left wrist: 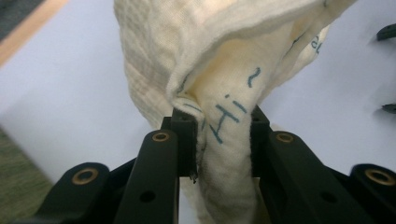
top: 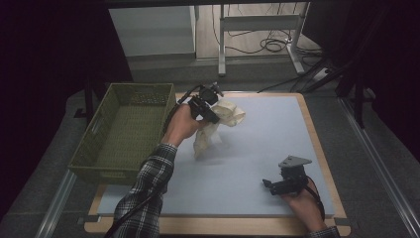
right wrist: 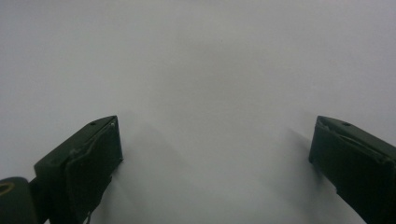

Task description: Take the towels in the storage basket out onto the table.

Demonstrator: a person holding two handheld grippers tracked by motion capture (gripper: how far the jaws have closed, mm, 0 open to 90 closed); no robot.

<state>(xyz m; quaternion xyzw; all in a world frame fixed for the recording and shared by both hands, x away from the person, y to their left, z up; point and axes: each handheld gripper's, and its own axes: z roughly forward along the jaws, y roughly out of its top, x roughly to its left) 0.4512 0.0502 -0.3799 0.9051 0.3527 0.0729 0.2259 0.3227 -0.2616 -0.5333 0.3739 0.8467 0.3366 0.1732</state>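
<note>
From the high view, your left gripper [top: 210, 105] is up near the far edge of the pale blue mat [top: 257, 148], just right of the green woven basket [top: 124, 131], and it has a cream cloth [top: 218, 124] clamped in it — the cloth bunches beside the gripper and hangs down from it, its lower end close to or on the mat; you cannot tell which from here. Your left hand [top: 183, 126] sits directly below the gripper, with a plaid sleeve [top: 146, 191] running back to the near edge of the mat. Your right gripper [top: 285, 186] rests low on the mat near its near right corner, well apart from the cloth, with your right hand [top: 302, 201] behind it. In the left gripper view, the two black jaws stand narrow and press on a gathered fold of the cream cloth [left wrist: 224, 140] — blue handwriting reading "Hi" shows on the fabric between them, and the mat [left wrist: 70, 84] lies behind. In the right gripper view, the jaws of your right gripper [right wrist: 215, 158] stand wide apart with nothing between them, pointed at the bare mat [right wrist: 210, 70].
</note>
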